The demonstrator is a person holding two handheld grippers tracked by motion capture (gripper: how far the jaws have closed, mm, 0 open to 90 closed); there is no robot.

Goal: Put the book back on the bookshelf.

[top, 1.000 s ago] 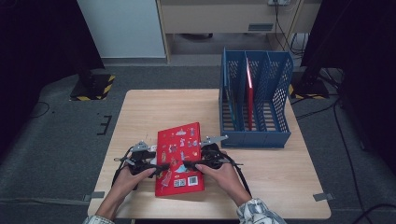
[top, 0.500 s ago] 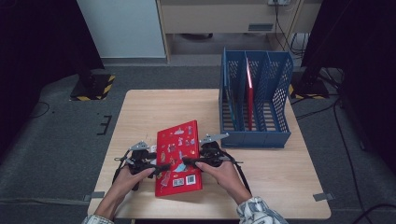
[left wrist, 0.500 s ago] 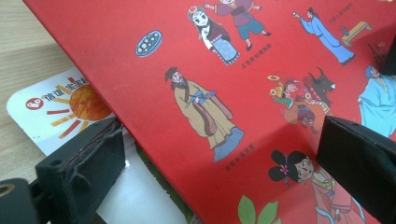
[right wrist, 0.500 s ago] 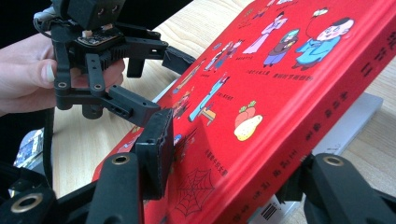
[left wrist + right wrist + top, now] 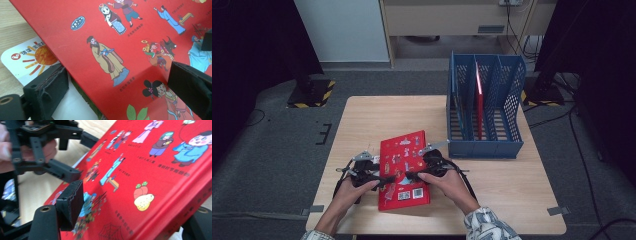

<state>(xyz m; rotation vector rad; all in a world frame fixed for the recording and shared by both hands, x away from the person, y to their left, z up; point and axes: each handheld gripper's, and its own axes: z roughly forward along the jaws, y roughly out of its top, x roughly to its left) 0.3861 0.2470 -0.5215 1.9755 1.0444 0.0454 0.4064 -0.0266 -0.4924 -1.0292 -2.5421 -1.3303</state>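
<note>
On the near part of the wooden worktop, the left gripper sits at the left edge of the red book, held in the person's left hand. In the left gripper view its jaws stand apart — one black pad under the lifted front cover at the left, the other over the cover's printed figures at the right, with the cover between them; whether the pads press it I cannot tell. Below the raised cover a white page with an orange sun picture shows.

The red book lies near the front edge of the worktop, slightly skewed, its cover full of small cartoon figures and a barcode label toward the near end.

The right gripper reaches onto the book from its right side, in the right hand. In the right gripper view the book's thick edge runs between the two jaws — one pad over the cover, the other below the edge — and the jaws are parted around it.

Further right and back stands a blue mesh file rack, upright, with a thin red book standing in one of its middle compartments, well apart from the grippers.
</note>
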